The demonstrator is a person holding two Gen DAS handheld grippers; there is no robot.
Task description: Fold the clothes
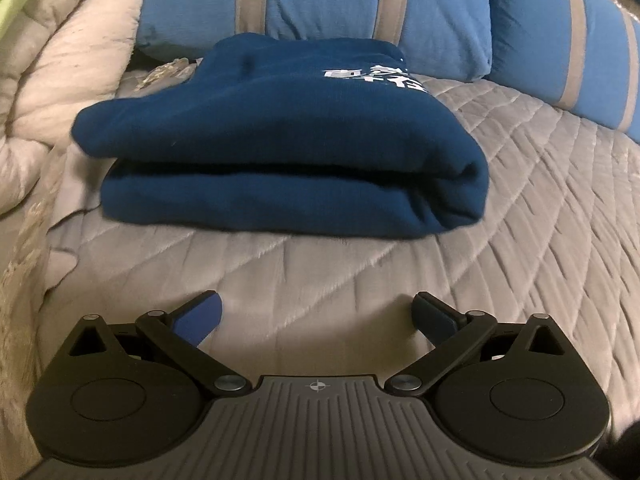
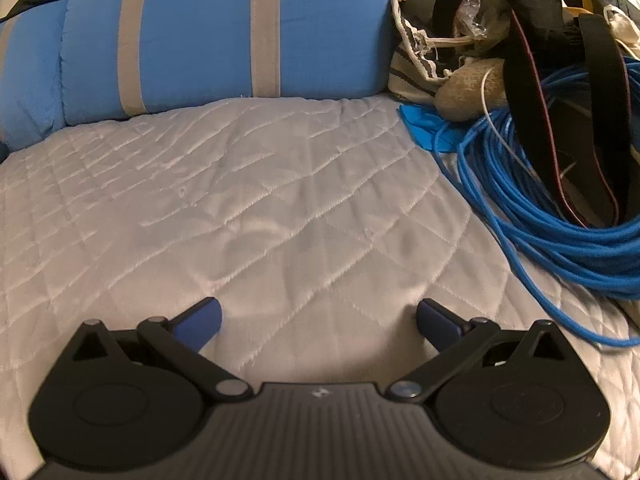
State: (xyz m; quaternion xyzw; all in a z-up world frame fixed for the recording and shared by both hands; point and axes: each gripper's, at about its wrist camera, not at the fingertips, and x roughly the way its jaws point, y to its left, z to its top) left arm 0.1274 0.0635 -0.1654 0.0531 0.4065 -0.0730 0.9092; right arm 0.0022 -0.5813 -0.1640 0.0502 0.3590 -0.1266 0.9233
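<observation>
A dark blue garment (image 1: 276,136) with white lettering lies folded in a thick stack on the grey quilted bedspread (image 1: 340,264), in the left wrist view. My left gripper (image 1: 316,312) is open and empty, hovering over the bedspread a short way in front of the garment's near folded edge. My right gripper (image 2: 318,316) is open and empty over bare quilted bedspread (image 2: 240,200). The garment does not show in the right wrist view.
Blue pillows with grey stripes (image 1: 360,4) (image 2: 224,36) line the back. A cream comforter (image 1: 60,60) is bunched at the left. At the right lie a coil of blue cable (image 2: 540,208), black straps (image 2: 532,80) and a striped bag (image 2: 416,68).
</observation>
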